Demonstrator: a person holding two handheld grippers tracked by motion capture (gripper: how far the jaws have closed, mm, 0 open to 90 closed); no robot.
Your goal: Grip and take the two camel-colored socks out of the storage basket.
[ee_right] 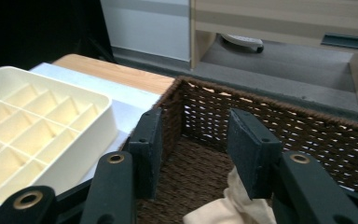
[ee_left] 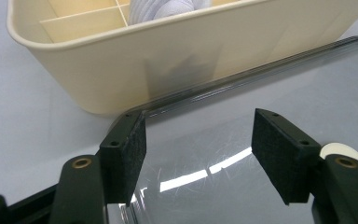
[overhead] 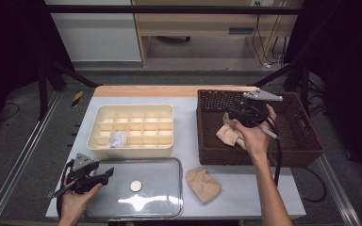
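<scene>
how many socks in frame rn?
3. A beige sock lies in the brown basket under the right gripper, another beige sock on the table, a white sock in the cream tray. More may be hidden.

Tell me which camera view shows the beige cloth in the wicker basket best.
The high view: the beige cloth lies crumpled in the wicker basket, its whole outline visible beside the right claw. The right gripper view catches a corner of it under the open jaws. The left gripper view looks at the divided tray instead.
</scene>
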